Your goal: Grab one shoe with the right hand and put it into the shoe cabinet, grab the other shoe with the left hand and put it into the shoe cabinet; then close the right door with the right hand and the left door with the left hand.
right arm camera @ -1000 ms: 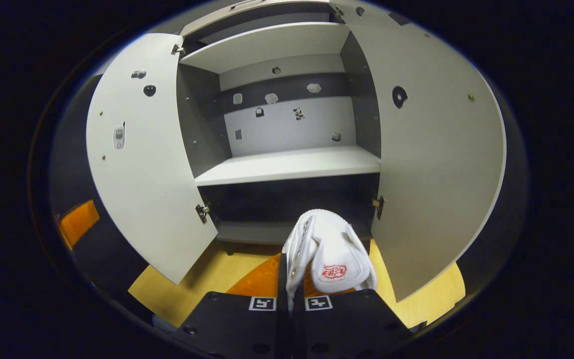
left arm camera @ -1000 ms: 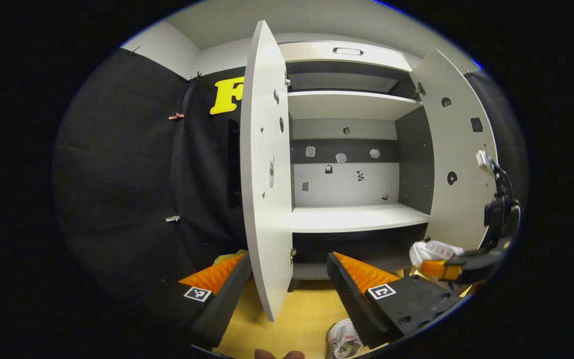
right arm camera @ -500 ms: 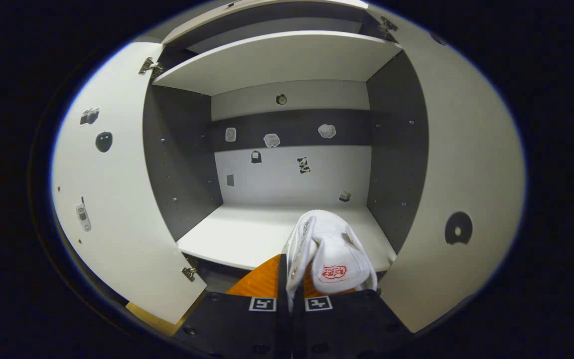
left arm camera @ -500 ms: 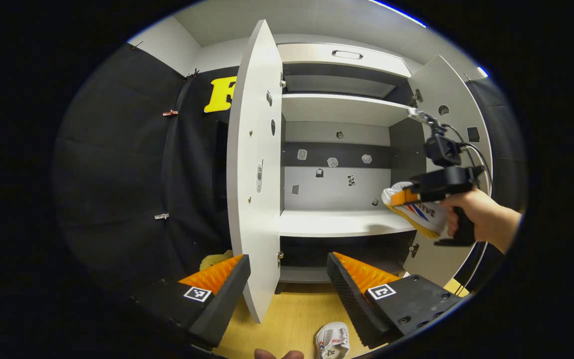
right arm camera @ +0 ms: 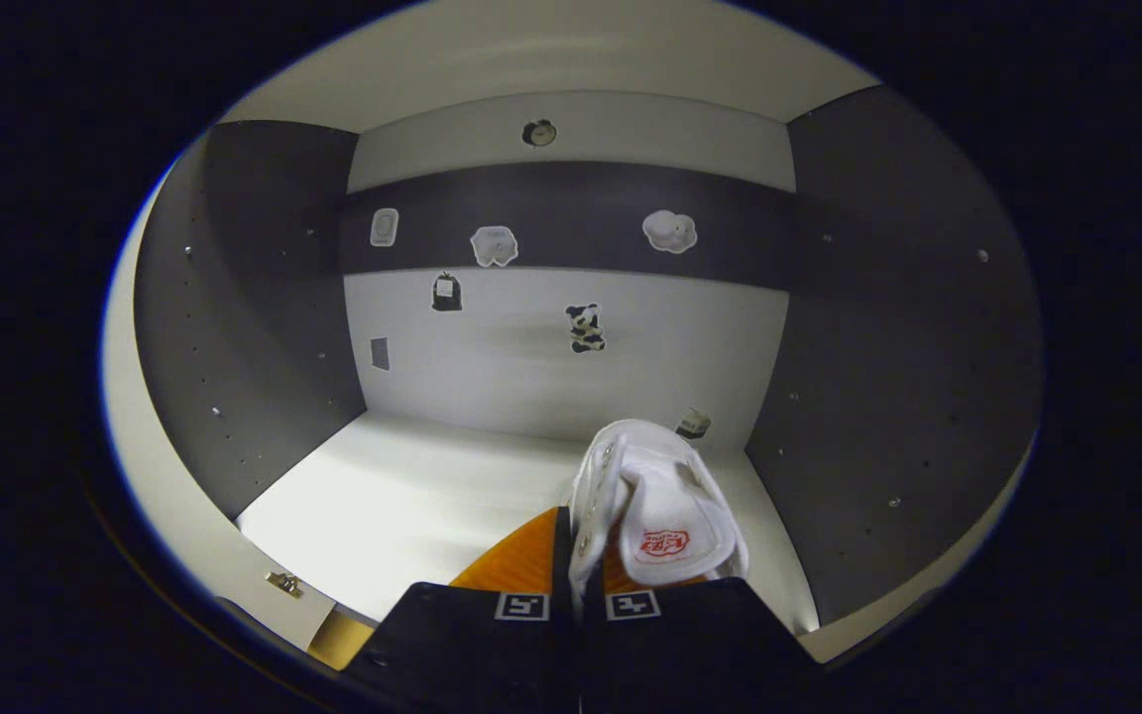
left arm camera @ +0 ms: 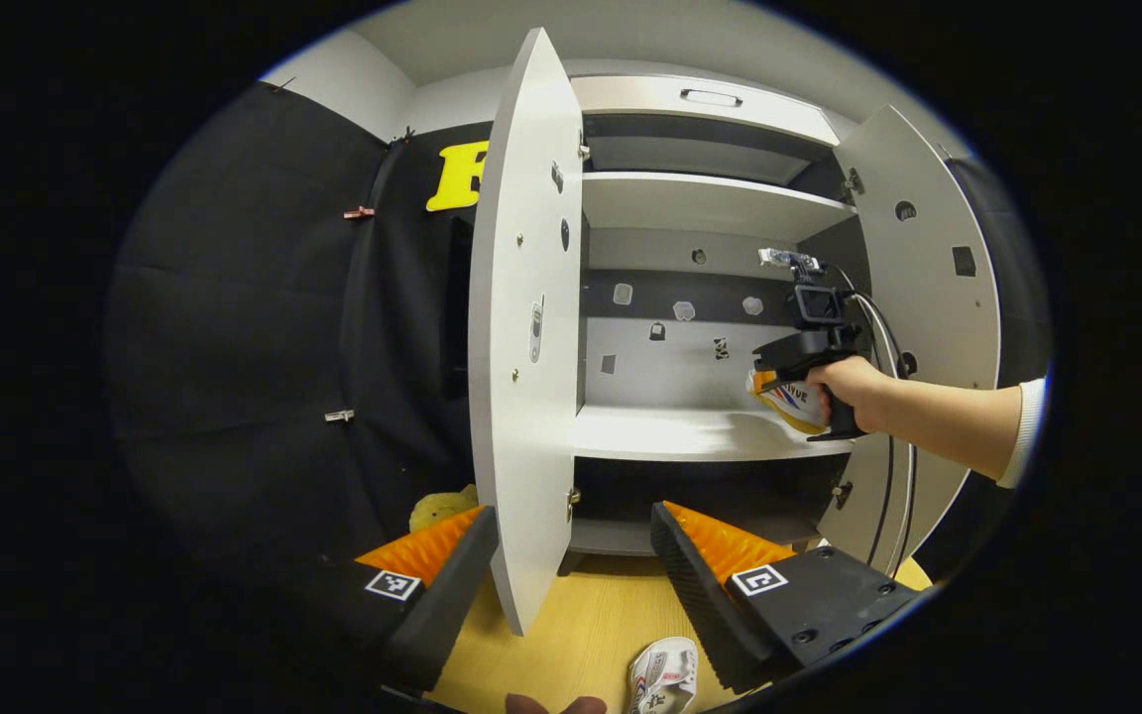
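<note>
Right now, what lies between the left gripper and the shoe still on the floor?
Nothing: in the left gripper view the floor shoe lies on bare wooden floor, just below the open left gripper.

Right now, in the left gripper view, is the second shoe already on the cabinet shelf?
No, the second shoe lies on the wooden floor in front of the cabinet, near the open left gripper.

White shoe (left arm camera: 663, 674) lies on the wooden floor (left arm camera: 581, 625).
</note>
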A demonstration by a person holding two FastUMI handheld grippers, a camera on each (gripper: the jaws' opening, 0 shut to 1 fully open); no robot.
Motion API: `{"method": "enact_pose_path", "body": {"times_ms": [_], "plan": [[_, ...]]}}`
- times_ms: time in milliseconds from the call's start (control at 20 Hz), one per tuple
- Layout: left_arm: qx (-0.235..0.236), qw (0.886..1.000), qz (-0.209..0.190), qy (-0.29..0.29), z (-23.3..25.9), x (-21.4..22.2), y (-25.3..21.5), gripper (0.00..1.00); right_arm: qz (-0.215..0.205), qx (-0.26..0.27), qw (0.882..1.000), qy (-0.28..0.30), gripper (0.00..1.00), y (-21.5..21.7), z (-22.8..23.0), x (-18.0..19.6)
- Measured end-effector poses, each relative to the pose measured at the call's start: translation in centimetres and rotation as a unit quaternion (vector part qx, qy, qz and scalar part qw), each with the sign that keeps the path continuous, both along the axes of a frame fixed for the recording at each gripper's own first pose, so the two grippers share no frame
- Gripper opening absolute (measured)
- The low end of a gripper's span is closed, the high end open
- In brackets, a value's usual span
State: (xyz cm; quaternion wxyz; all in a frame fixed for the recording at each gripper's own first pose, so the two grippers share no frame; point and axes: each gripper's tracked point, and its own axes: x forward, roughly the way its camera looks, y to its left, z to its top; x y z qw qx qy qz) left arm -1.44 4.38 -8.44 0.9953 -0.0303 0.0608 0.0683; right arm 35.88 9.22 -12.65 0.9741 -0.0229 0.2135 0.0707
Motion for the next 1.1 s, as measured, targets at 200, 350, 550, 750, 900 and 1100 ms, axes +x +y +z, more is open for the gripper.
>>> {"method": "enact_pose_path", "body": {"times_ms": [200, 350, 550, 750, 900, 1100], "plan": [[0.003, 1.0, 0.021, 0.002, -0.3, 0.2, 0.6, 0.97, -0.005, -0.044, 0.999, 0.003, 0.06, -1.0, -2.6, 3.4], [0.006, 0.999, 0.032, 0.01, -0.7, 0.4, 0.7, 0.98, -0.009, -0.064, 0.998, 0.011, 0.06, -1.4, -4.1, 5.7], [0.006, 0.999, 0.035, 0.015, -0.9, 0.7, 0.4, 0.98, -0.013, -0.08, 0.996, 0.041, 0.06, -1.6, -6.3, 6.7], [0.008, 0.999, 0.033, 0.015, -0.9, 1.0, 0.2, 0.98, -0.031, -0.084, 0.995, 0.044, 0.09, -1.9, -6.5, 6.7], [0.007, 1.0, 0.026, 0.012, -0.7, 1.1, -0.1, 0.98, -0.024, -0.084, 0.995, 0.053, 0.31, -1.5, -6.1, 5.7], [0.006, 1.0, 0.014, 0.005, -0.3, 1.4, -0.5, 0.98, -0.017, -0.055, 0.997, 0.043, 0.77, -0.5, -4.0, 3.3]]}}
